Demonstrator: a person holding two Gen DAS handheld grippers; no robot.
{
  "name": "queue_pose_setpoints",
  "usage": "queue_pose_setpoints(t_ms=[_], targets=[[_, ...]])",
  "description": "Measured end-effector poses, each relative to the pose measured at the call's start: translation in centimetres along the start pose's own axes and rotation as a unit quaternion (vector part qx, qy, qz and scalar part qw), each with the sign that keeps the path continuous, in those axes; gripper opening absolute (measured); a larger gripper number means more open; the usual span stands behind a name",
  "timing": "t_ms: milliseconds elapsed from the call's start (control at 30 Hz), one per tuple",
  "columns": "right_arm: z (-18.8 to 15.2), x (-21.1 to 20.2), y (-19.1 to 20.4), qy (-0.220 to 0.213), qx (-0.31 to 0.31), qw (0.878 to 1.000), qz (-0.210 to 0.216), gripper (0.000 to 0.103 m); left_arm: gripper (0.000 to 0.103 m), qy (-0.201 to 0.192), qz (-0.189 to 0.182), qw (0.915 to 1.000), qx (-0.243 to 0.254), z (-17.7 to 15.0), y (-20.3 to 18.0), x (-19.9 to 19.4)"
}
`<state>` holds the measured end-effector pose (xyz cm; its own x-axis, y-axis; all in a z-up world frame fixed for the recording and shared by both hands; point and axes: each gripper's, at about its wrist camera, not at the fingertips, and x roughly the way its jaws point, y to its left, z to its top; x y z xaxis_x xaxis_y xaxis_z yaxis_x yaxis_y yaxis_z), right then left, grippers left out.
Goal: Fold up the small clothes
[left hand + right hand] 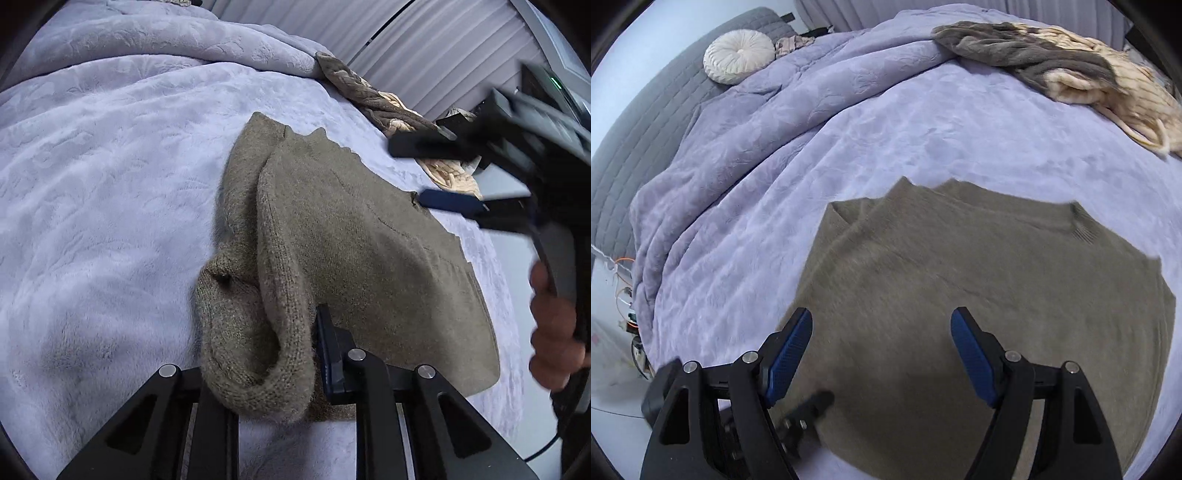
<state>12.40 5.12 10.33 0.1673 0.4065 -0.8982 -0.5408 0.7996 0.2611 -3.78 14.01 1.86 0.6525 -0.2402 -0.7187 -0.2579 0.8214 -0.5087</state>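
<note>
Sweater (362, 258) knit is being gripped in the closed jaws of the left gripper (295, 354), a rolled sleeve bulging at six o'clock. The garment is lying flat on the lilac blanket (849, 140) of the bed. The right gripper (882, 354) is being held above it, jaws wide apart, nothing between them.

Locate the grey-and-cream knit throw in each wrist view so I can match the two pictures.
Left wrist view: the grey-and-cream throw lies upper right, along the bed's far edge, partly behind the right claw.
Right wrist view: it lies at the top right, bunched on the lavender bedspread.
Shared landmark: the olive sweater, nearer the cameras than the throw in both.
</note>
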Motion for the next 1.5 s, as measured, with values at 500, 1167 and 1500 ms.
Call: queue_pose_setpoints(t_ms=[500,1167,1500], targets=[[4.9,14.1,9.2,0.146,-0.095,0.969,-0.173,0.046,0.022,-0.022,-0.011,0.9996,0.014,-1.0,0.7,-0.2],[3.5,6.9,1.4,0.032,0.040,0.997,0.061,0.021,0.083,-0.009,-0.109,0.9928,-0.048,-1.9,7.4,-2.8],[2.7,6.4,-1.4,0.022,0.062,0.993,0.094,0.020,0.031,0.023,-0.050,0.9984,-0.007,1.9,5.3,0.8]])
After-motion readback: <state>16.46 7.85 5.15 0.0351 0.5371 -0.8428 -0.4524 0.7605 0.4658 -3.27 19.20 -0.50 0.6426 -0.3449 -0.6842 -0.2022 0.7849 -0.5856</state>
